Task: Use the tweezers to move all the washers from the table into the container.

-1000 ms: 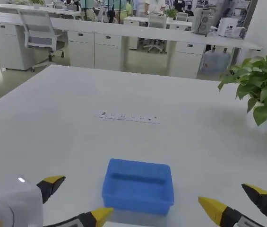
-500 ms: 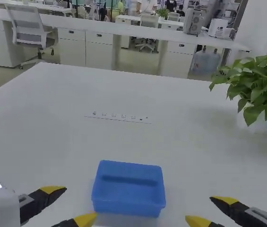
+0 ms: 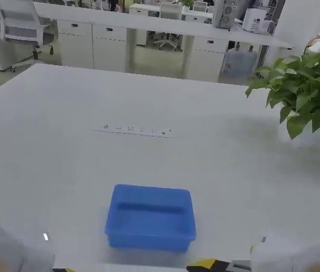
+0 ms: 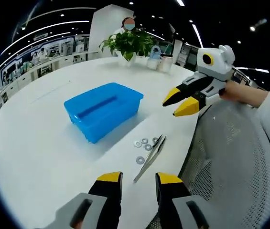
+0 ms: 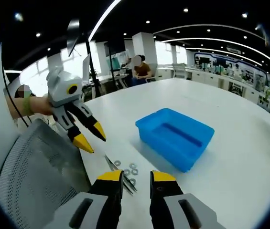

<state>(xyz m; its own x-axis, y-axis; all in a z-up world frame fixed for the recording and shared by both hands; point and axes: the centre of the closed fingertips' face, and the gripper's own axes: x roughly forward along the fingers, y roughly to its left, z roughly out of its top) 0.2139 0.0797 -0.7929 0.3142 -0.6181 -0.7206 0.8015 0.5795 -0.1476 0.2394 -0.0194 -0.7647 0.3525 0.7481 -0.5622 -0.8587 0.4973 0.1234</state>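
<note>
On the white table (image 3: 233,170), the blue container (image 4: 102,109) sits near the work, likely for short carries. The left gripper (image 4: 138,177) and right gripper (image 5: 137,175) hang narrowly open and empty, seemingly lining up on the tweezers (image 4: 150,158) at 12 o'clock. The washers (image 4: 145,141) lie loose at the tweezers' 10 o'clock in the left gripper view.

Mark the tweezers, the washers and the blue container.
tweezers (image 4: 149,159): left gripper view, middle of the arms.
washers (image 4: 140,160): left gripper view, the lone nearest washer.
blue container (image 4: 112,125): left gripper view, its near side wall.
</note>
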